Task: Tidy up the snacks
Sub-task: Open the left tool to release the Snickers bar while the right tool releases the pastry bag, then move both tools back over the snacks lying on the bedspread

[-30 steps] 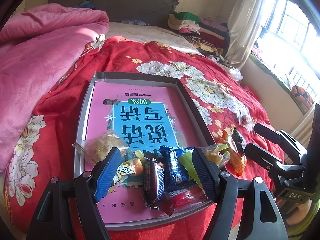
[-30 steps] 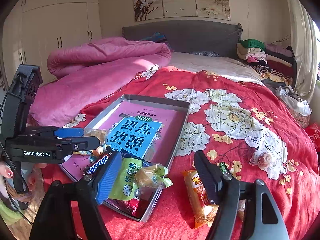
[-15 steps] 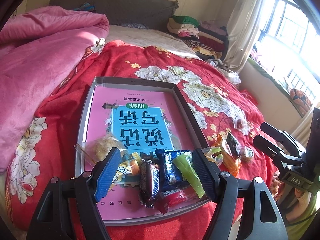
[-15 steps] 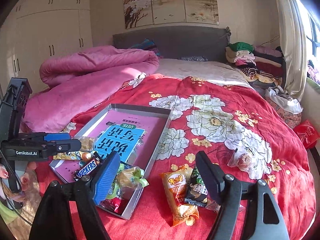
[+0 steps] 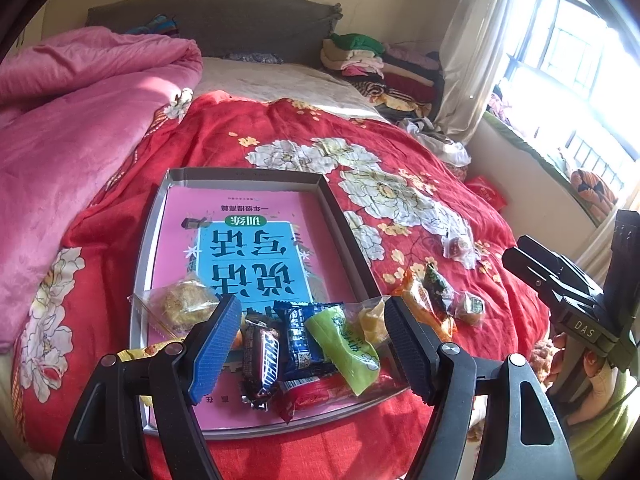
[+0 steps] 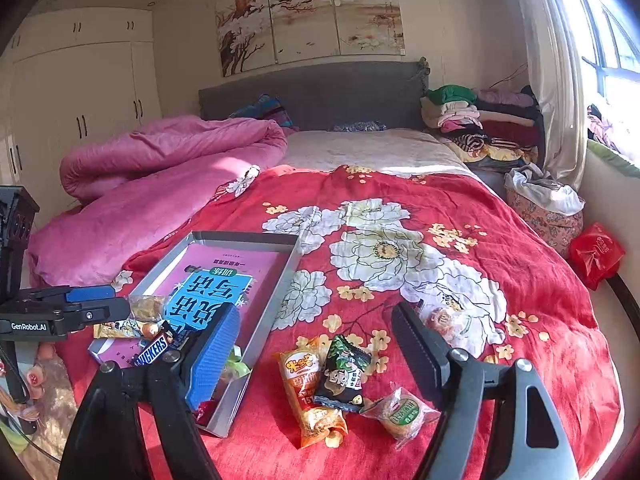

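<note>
Clearly the loose snacks are the risk: the orange pack (image 6: 310, 388), dark pack (image 6: 342, 376) and round cake (image 6: 400, 412) overlap on the soft quilt (image 6: 460, 216) just beside the tray (image 6: 260, 320). Both the right gripper (image 6: 316, 352) and left gripper (image 5: 312, 344) hang released, empty (left above the tray's pile), so a low pinch could catch two packs or bunch cloth.

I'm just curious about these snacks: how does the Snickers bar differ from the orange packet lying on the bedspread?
The Snickers bar is dark brown and narrow; the orange packet is wider. The Snickers bar lies inside the grey tray among other snacks; the orange packet lies outside it on the red bedspread, partly under a dark green packet. Both are sealed, and neither gripper holds them.
</note>
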`<state>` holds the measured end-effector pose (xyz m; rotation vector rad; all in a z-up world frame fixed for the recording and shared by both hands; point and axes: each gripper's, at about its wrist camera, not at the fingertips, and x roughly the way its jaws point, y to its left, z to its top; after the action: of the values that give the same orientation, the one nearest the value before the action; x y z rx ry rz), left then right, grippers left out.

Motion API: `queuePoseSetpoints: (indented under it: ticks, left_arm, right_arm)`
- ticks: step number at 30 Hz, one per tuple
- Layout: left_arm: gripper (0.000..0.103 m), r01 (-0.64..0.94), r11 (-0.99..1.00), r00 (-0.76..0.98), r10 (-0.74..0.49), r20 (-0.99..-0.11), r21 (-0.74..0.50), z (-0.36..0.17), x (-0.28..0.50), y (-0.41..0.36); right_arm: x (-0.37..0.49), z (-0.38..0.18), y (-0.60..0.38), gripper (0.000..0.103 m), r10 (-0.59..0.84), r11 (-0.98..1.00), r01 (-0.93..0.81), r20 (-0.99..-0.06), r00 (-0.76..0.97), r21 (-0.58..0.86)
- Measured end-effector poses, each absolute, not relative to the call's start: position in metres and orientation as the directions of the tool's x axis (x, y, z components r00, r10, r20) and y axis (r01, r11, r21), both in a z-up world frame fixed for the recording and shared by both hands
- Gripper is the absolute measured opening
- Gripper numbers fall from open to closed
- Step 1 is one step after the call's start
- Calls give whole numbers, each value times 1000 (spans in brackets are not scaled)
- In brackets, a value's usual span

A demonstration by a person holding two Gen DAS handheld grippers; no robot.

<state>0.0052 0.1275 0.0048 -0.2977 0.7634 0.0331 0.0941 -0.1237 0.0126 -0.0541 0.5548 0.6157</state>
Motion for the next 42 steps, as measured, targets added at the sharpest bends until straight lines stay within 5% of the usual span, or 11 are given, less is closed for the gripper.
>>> queuePoseSetpoints:
  ticks: [29, 42]
  left_arm:
    - [76, -9, 978, 678, -146, -720, -206, 17, 23, 43]
    - [76, 31, 975, 629, -192, -754, -221, 8, 52, 11]
  right_arm:
    - [128, -8, -204, 78, 428, 900, -391, -558, 711, 192]
    - [137, -43, -189, 78, 449, 854, -505, -666, 595, 125]
